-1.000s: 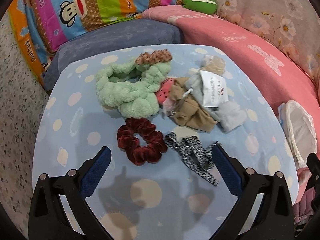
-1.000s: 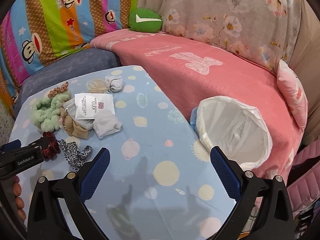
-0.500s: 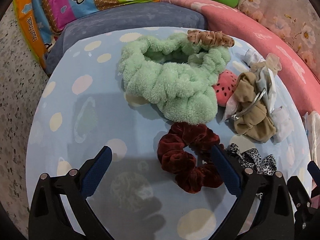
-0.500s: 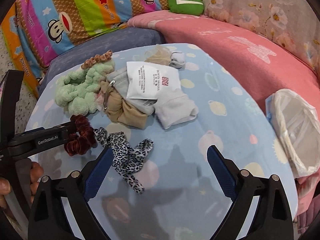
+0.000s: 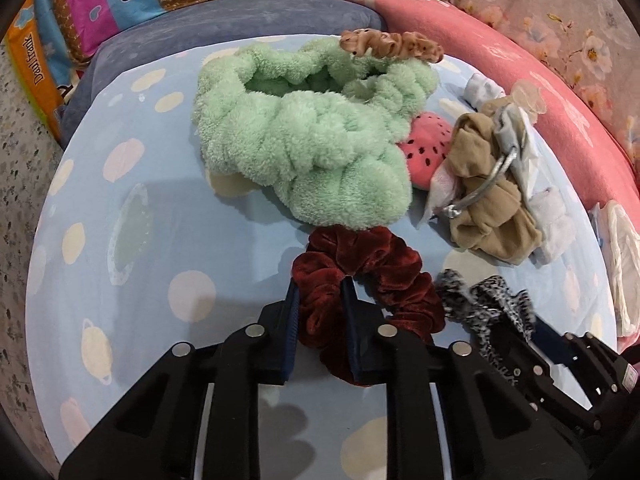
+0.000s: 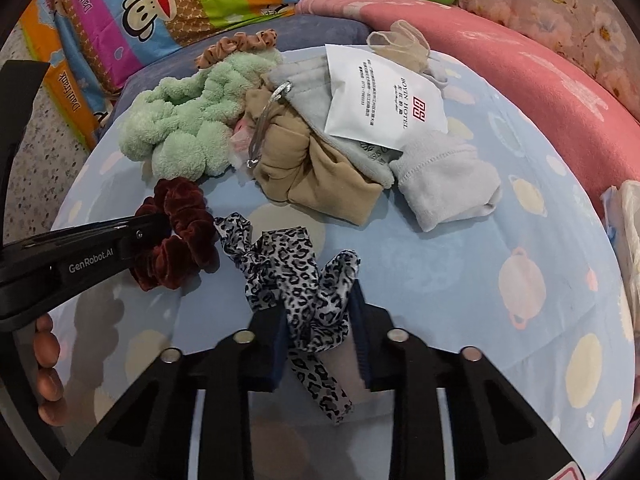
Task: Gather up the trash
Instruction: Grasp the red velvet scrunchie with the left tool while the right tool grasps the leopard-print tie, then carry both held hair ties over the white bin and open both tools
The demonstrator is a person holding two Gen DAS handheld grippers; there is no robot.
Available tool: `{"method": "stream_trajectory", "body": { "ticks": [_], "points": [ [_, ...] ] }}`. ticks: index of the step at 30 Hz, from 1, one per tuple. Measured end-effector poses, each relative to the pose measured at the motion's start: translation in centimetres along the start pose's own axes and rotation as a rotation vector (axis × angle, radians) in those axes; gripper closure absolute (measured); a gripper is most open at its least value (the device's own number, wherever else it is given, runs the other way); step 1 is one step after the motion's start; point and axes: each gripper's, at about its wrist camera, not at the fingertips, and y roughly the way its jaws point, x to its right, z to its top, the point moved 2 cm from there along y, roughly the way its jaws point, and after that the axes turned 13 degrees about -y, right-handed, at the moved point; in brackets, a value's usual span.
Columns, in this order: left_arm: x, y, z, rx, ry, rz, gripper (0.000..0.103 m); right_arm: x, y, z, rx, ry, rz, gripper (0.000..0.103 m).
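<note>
Both tools have just closed, the left tool [image 5: 320, 300] pinching the dark red scrunchie [image 5: 360, 268] and the right tool [image 6: 320, 312] the leopard-print hair tie [image 6: 296, 272] on the table [image 6: 440, 280], so both look ready to lift toward the white bag [image 6: 630, 240] at far right.

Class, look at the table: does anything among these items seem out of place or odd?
Yes: a white printed hotel packet lies on the heap of hair accessories and cloths, the only paper item there.
</note>
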Motion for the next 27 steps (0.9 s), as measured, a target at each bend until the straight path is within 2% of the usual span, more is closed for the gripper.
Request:
{"method": "stream_trajectory", "body": {
  "ticks": [3,9,14,18,27],
  "points": [
    [1.0,-1.0,-0.3,0.013,0.013,-0.011,0.086,0.1,-0.7,0.1,0.004,-0.002,0.013,0.096],
    [4.1,-3.8,-0.4,0.052,0.062,-0.056,0.086,1.6,-4.1,0.7,0.06,0.027,0.004,0.097],
    [8.9,-6.5,-0.5,0.092,0.129,-0.121,0.086,4.3,-7.5,1.2,0.113,0.063,-0.049,0.098],
    [13.6,-8.2,-0.8,0.115,0.19,-0.179,0.086,7.5,-10.4,0.9,0.156,0.113,-0.092,0.098],
    [24.5,-10.8,-1.9,0.155,0.325,-0.302,0.086,16.9,-15.9,-0.4,0.225,0.233,-0.258,0.098]
  ]
}}
